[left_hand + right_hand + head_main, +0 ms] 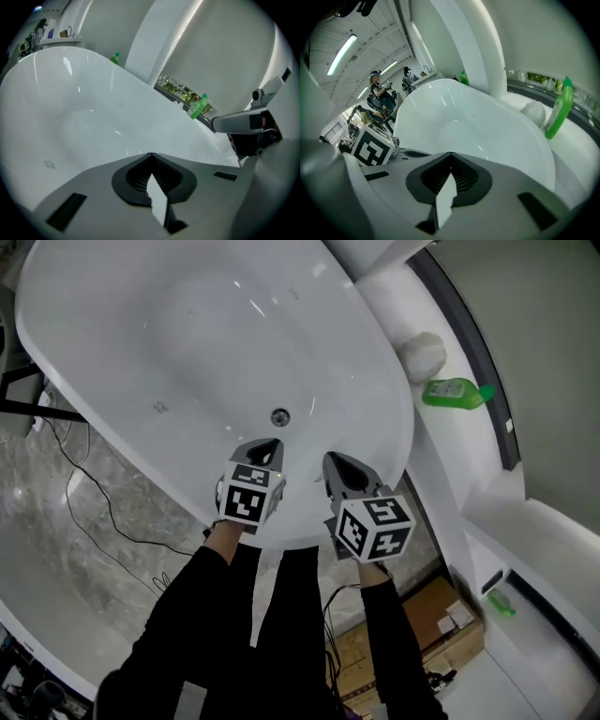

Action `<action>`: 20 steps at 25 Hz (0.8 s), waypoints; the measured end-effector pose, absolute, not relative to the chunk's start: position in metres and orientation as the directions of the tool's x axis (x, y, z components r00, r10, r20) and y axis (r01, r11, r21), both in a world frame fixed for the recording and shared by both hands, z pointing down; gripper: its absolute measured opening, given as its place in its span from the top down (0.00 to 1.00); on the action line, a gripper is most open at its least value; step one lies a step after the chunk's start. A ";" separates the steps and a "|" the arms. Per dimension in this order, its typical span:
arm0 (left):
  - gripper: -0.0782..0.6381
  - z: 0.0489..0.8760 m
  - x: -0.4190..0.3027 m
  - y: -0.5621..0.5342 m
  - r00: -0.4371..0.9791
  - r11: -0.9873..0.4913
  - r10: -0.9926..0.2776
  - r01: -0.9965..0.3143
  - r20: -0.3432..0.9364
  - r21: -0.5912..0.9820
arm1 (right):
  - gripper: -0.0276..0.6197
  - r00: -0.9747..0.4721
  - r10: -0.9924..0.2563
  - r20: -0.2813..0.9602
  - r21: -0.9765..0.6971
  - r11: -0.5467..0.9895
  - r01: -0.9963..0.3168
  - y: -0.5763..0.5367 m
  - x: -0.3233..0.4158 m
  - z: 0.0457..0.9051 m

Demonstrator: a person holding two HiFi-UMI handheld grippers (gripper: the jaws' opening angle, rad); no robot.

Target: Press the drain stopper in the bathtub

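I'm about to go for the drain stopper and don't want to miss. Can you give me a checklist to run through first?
1. Drain stopper in sight, uncovered: ok.
2. Left gripper shut, holding nothing: ok.
3. Right gripper shut, holding nothing: ok.
4. Bathtub bare between left gripper and stopper: ok.
5. Stopper raised or already pressed: cannot tell.
6. Green bottle on the ledge, outside the tub: ok.
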State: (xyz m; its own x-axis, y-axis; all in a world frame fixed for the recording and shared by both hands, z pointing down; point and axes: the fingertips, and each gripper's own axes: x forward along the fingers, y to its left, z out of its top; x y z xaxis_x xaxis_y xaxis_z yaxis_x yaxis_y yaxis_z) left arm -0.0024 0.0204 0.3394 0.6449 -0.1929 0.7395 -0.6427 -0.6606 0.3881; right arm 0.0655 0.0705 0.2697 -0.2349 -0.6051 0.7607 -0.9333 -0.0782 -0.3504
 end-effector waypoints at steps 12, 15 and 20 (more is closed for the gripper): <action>0.88 0.468 0.012 -0.004 0.535 -0.502 -0.232 -0.781 0.812 0.371 | 0.95 -0.345 -0.478 0.808 -0.383 0.018 -0.923 0.023 0.086 0.397; 0.88 0.496 0.015 -0.007 0.513 -0.474 -0.233 -0.802 0.826 0.363 | 0.95 -0.367 -0.435 0.822 -0.380 0.062 -0.923 0.015 0.090 0.426; 0.88 0.543 0.014 -0.015 0.461 -0.403 -0.250 -0.849 0.852 0.341 | 0.95 -0.394 -0.388 0.833 -0.381 0.115 -0.917 0.000 0.093 0.469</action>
